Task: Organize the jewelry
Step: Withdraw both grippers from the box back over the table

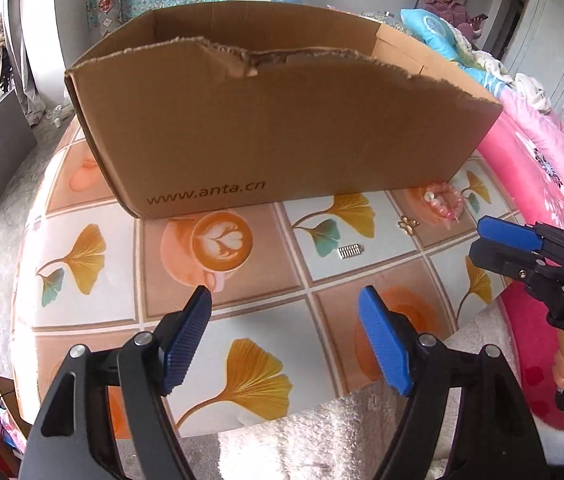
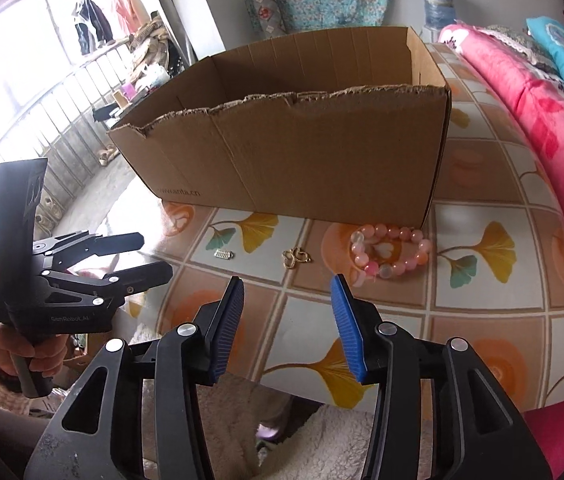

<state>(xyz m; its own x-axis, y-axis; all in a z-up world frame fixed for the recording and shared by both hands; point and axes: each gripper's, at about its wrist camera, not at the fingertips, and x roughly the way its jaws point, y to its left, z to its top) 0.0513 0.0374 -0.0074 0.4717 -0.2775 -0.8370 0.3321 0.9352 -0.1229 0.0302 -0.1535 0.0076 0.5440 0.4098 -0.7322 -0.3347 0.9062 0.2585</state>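
Three pieces of jewelry lie on the patterned table in front of an open cardboard box (image 1: 277, 128) (image 2: 302, 148): a pink bead bracelet (image 2: 390, 250) (image 1: 444, 204), a small gold heart-shaped piece (image 2: 297, 258) (image 1: 408, 224), and a small silver clip (image 2: 223, 255) (image 1: 350, 251). My left gripper (image 1: 286, 340) is open and empty, above the table's near edge, short of the silver clip. My right gripper (image 2: 288, 328) is open and empty, near the front edge, short of the gold piece. Each gripper shows in the other's view, the left one (image 2: 149, 256) and the right one (image 1: 478, 240).
The table (image 1: 241, 320) has a tiled ginkgo-leaf and coffee-cup cover. A pink floral quilt (image 2: 554, 128) lies along its right side. A person (image 1: 448, 2) sits at the back right. Shelves with clothes and a window stand to the left.
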